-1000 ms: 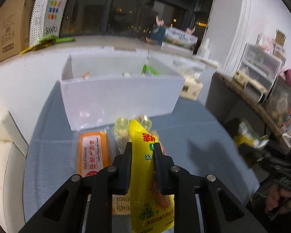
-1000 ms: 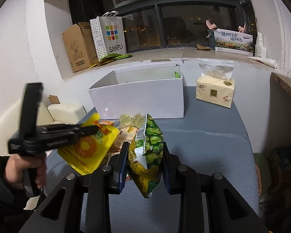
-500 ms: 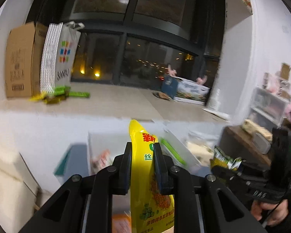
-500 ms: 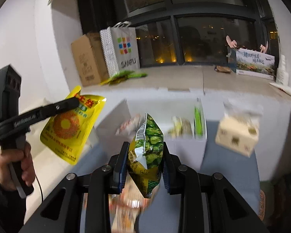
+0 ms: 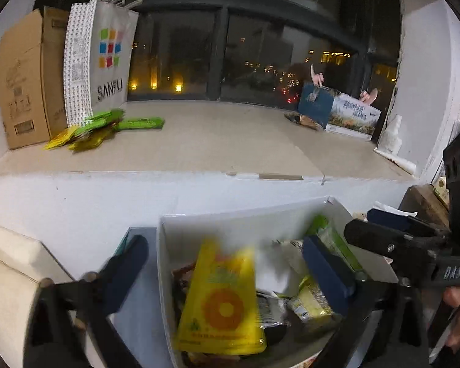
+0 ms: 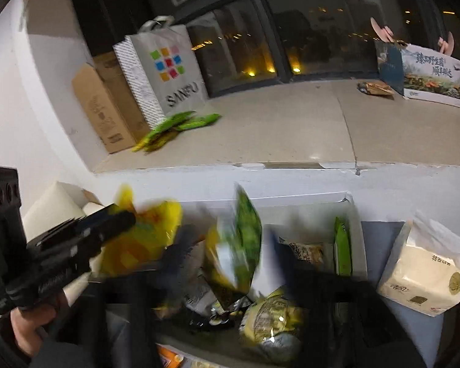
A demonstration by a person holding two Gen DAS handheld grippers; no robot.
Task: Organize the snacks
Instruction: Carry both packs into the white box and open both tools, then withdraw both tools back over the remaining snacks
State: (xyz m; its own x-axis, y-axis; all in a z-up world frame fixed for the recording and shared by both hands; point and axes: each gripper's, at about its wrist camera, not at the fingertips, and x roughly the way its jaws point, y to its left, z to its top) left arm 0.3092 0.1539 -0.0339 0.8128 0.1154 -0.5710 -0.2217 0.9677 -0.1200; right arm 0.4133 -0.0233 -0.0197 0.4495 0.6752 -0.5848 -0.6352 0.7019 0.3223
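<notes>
While both tongs hang spread wide over the white box [image 5: 168, 245], the yellow packet [image 5: 220, 303] and green packet [image 6: 242, 245] sit loose inside it, apparently just dropped among other snacks.

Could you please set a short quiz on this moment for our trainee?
1. True or false: the yellow packet is clamped in the left gripper.
2. In the right wrist view, what stands just right of the white box? A) a tissue pack B) a kettle C) a mug
3. Which word is printed on the paper bag on the sill?

Key:
1. False: the jaws are spread wide and the packet sits blurred over the box, touching neither finger.
2. A.
3. SANFU.
</notes>
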